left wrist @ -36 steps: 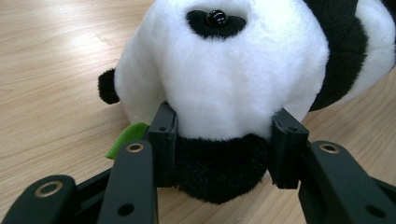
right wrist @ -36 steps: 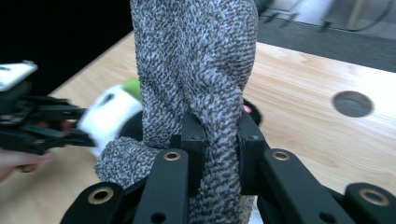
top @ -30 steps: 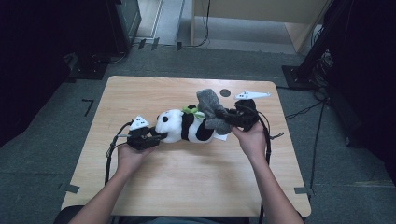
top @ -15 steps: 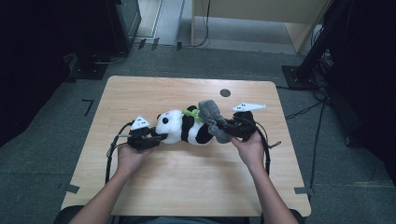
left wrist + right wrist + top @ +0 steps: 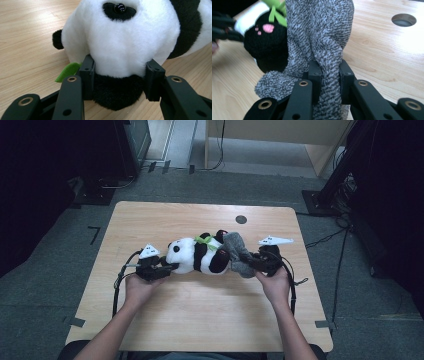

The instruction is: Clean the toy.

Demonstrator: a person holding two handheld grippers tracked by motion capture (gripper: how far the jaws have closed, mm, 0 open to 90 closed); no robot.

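Panda plush point(image 5: 200, 256) lying on side, b&w w/ green bow, L gripper point(image 5: 161, 270) clamps head, R gripper point(image 5: 252, 263) pinches grey sock point(image 5: 236, 251)

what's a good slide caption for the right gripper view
Right gripper clamped on a grey knitted sock beside the black foot of a plush panda on a wooden table.

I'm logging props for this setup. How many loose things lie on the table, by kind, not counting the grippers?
Plush panda: 1
Grey knitted sock: 1
Total: 2
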